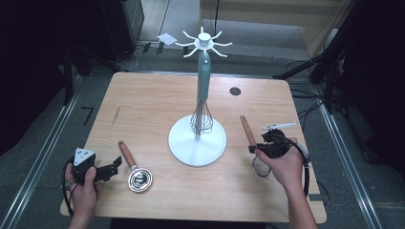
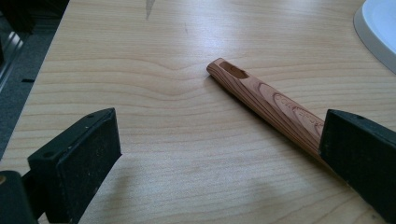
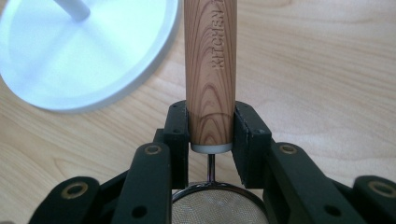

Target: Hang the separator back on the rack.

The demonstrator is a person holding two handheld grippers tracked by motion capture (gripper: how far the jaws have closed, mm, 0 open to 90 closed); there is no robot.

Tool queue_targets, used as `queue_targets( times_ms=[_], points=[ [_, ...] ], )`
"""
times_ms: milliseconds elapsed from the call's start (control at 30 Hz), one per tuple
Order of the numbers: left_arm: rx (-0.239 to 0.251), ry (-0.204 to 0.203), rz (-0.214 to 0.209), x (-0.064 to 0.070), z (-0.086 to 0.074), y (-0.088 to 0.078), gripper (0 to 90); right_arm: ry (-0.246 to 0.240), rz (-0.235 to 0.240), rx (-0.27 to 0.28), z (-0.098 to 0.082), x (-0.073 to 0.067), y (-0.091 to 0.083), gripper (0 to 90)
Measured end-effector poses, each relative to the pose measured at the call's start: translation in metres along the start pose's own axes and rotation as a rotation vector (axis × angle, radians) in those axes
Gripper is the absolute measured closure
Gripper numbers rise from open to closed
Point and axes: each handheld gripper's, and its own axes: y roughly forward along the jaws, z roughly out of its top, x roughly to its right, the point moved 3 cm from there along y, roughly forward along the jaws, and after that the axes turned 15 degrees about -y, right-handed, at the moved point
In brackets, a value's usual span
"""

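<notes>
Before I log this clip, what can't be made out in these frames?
- Strainer, right gripper view: its mesh bowl is cut off by the bottom edge and covered by the gripper's black links.
- Wooden handle, left gripper view: its far end passes behind the black jaw, hiding the tool head.
- White paper on the floor, high view: too small to read.

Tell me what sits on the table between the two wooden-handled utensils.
In the high view, the white rack's round base, with a teal-handled whisk hanging over it, lies between the ladle and the strainer.
</notes>
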Motion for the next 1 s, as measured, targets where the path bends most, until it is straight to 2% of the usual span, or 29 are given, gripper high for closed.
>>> queue_targets(
  times_ms=[200, 233, 567, 600, 667, 733, 767, 800, 833, 867, 933, 1000],
  points=[
    [0.001, 0.001, -0.001, 0.0, 0.0, 0.0, 0.0, -0.013, -0.032, 0.112, 0.002, -0.004, -0.005, 71.1],
    [0.0, 0.001, -0.001, 0.0, 0.0, 0.0, 0.0, -0.013, -0.032, 0.112, 0.002, -0.004, -0.005, 71.1],
    [0.0, 0.003, 0.002, 0.0, 0.0, 0.0, 0.0, -0.063, -0.06, 0.255, 0.01, -0.018, -0.013, 71.1],
    [-0.001, 0.003, 0.002, 0.0, 0.0, 0.0, 0.0, -0.063, -0.06, 0.255, 0.01, -0.018, -0.013, 71.1],
    [-0.003, 0.005, 0.002, 0.0, 0.0, 0.0, 0.0, -0.08, -0.068, 0.308, 0.013, -0.024, -0.016, 71.1],
    [-0.001, 0.005, 0.002, 0.0, 0.0, 0.0, 0.0, -0.082, -0.068, 0.323, 0.014, -0.025, -0.016, 71.1],
    [-0.002, 0.005, 0.003, 0.0, 0.0, 0.0, 0.0, -0.089, -0.056, 0.361, 0.017, -0.029, -0.019, 71.1],
    [-0.002, 0.006, 0.003, 0.0, 0.0, 0.0, 0.0, -0.089, -0.056, 0.361, 0.017, -0.029, -0.019, 71.1],
    [-0.001, 0.004, 0.002, 0.0, 0.0, 0.0, 0.0, -0.088, -0.035, 0.391, 0.02, -0.033, -0.021, 71.1],
    [-0.001, 0.004, 0.002, 0.0, 0.0, 0.0, 0.0, -0.088, -0.035, 0.391, 0.02, -0.033, -0.021, 71.1],
    [-0.001, 0.005, 0.002, 0.0, 0.0, 0.0, 0.0, -0.11, -0.031, 0.432, 0.024, -0.038, -0.023, 71.1],
    [-0.001, 0.004, 0.002, 0.0, 0.0, 0.0, 0.0, -0.113, -0.034, 0.447, 0.026, -0.039, -0.024, 71.1]
  ],
)
